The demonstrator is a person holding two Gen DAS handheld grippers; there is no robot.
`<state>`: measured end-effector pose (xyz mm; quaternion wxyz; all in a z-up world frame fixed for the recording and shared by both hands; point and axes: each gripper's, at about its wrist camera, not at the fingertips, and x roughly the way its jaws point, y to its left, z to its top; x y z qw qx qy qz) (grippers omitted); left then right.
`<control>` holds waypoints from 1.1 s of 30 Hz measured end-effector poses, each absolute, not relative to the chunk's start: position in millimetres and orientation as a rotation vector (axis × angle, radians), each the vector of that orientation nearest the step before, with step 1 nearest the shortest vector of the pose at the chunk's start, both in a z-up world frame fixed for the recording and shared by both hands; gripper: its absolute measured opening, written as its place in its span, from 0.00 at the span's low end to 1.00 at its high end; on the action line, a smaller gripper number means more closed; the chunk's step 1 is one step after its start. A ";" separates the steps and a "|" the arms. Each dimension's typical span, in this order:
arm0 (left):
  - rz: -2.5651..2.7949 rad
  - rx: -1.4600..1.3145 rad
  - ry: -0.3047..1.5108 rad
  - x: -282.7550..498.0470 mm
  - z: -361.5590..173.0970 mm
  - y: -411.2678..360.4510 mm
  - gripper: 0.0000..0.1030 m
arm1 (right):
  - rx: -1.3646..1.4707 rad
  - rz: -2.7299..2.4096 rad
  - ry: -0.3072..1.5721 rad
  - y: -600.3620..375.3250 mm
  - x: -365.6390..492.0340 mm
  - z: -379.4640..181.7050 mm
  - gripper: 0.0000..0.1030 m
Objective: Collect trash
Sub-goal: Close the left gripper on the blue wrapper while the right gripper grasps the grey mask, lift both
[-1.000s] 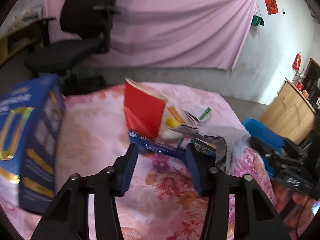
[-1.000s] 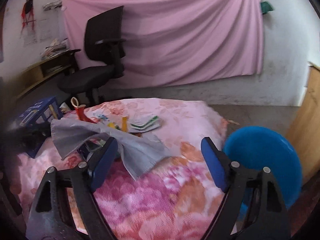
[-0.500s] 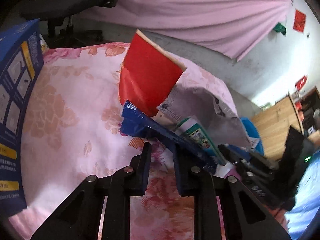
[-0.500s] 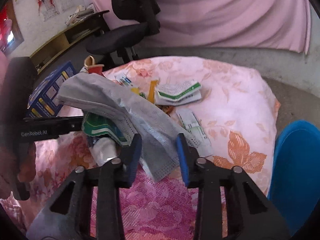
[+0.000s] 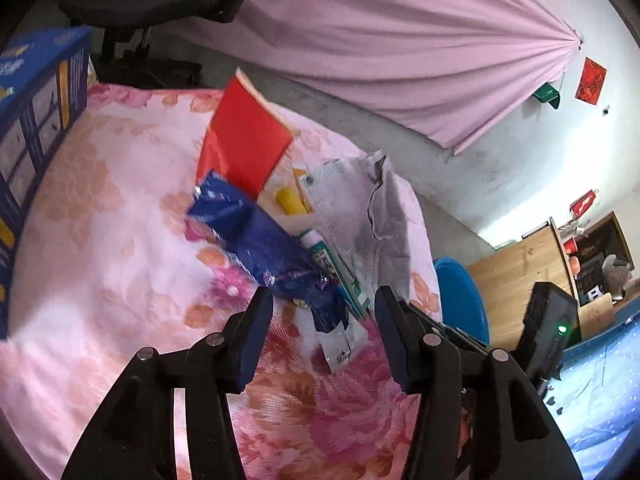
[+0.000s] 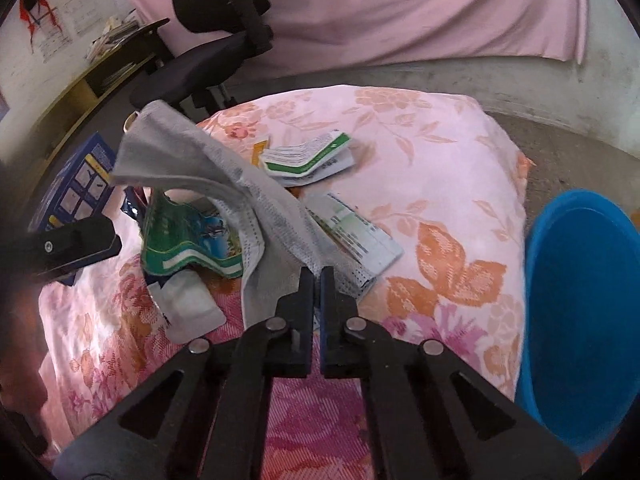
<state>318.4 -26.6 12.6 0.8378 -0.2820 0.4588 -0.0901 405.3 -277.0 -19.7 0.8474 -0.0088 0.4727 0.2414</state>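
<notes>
Right gripper [image 6: 316, 276] pinched shut on the grey face mask [image 6: 224, 184] near the floral tabletop's [image 6: 440, 152] front edge — thin hold, liable to slip free. Left gripper [image 5: 324, 308] opening, nothing pressed — blue wrapper [image 5: 256, 236] just ahead, easily nudged.

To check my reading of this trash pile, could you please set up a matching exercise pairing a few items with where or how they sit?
Things:
1. grey fabric sheet
2. round blue plastic bin
3. dark blue foil wrapper
4. white and green folded leaflet

States:
A. beside the bed, on the floor
B. pinched by the right gripper
C. flat on the floral cover, apart from the pile
D. ahead of the left gripper

Pairs: 1-B, 2-A, 3-D, 4-C
</notes>
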 end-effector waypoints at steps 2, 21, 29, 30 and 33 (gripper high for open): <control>-0.170 -0.585 0.977 318.9 7.2 -33.0 0.45 | -0.002 0.507 0.990 -281.0 402.8 -20.1 0.30; -0.164 -0.506 0.835 254.2 5.8 -55.5 0.16 | 0.197 0.450 0.818 -331.5 321.4 0.1 0.29; -0.138 -0.275 0.583 207.5 46.4 -85.1 0.17 | 0.154 0.438 0.597 -334.7 282.6 23.7 0.29; -0.139 -0.260 0.558 205.0 51.1 -88.5 0.17 | 0.164 0.438 0.563 -334.9 275.2 27.6 0.29; -0.152 -0.174 0.445 205.0 70.1 -112.8 0.17 | 0.206 0.435 0.466 -343.3 263.9 40.0 0.29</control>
